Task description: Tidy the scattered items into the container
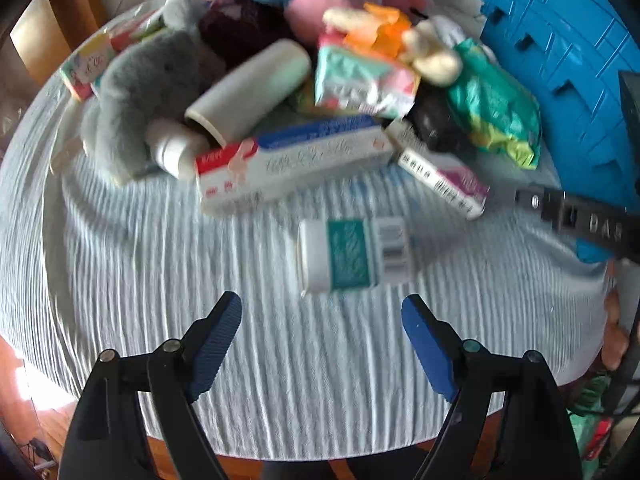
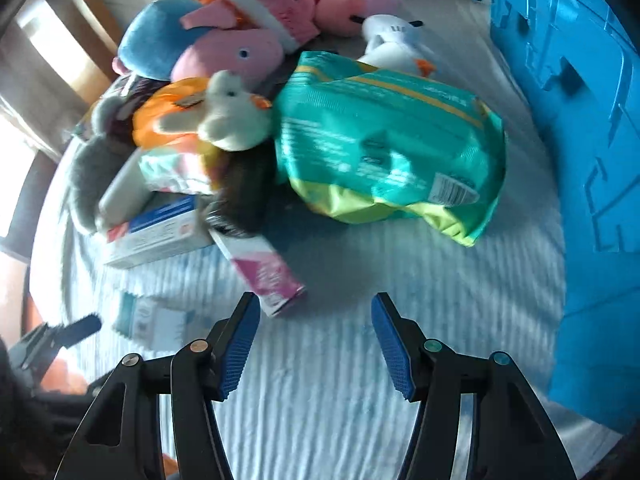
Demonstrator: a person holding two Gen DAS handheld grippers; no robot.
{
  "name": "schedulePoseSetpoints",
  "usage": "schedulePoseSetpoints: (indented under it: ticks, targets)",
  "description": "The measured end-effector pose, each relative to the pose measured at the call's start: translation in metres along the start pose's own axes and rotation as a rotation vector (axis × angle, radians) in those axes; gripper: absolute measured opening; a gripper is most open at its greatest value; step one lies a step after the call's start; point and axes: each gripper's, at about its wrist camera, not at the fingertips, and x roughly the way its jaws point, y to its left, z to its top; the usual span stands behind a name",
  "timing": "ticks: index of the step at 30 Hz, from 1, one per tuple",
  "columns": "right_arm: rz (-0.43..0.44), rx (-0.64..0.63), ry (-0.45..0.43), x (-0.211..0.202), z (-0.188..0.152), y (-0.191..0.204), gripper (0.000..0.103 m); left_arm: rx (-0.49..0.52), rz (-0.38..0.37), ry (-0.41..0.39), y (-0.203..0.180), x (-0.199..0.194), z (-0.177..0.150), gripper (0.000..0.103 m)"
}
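Left gripper: jaws spread wide, nothing between the blue pads, touching nothing; held above the striped cloth.
Nearest item, left: white bottle with teal label, lying on its side just ahead of the fingertips, apart from them.
Right gripper: jaws wide apart, empty, no contact with any item.
Nearest item, right: white and pink box, one end just beside the left pad; contact cannot be confirmed because of blur.
Container: blue plastic crate at the right edge of the table, in both views.
Scattered items: heaped at the far side of the cloth, including green packet near the crate, toothpaste box, grey plush, white roll.
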Motion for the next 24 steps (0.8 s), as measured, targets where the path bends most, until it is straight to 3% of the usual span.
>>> schedulePoseSetpoints:
  ticks: [4, 8, 11, 14, 20, 24]
  targets:
    - [0.053, -0.107, 0.001, 0.008, 0.003, 0.031, 0.058, -0.022, 0.094, 0.004, 0.019, 0.008, -0.004, 0.082]
    - [0.029, -0.190, -0.025, 0.021, 0.005, 0.068, 0.059, -0.061, 0.140, -0.050, 0.035, 0.011, 0.010, 0.082]
    - [0.079, -0.248, 0.026, 0.022, -0.004, 0.093, 0.052, -0.096, 0.196, -0.096, 0.047, 0.011, 0.027, 0.082]
    - [0.118, -0.241, 0.044, 0.024, -0.011, 0.095, 0.052, -0.132, 0.167, -0.105, 0.059, -0.001, 0.032, 0.082]
    - [0.053, -0.157, -0.044, -0.006, 0.001, 0.046, 0.053, -0.106, 0.066, -0.139, 0.034, -0.040, 0.014, 0.083]
    - [-0.004, -0.143, -0.037, 0.000, 0.013, 0.028, 0.053, -0.019, 0.066, -0.098, 0.003, -0.020, 0.016, 0.084]
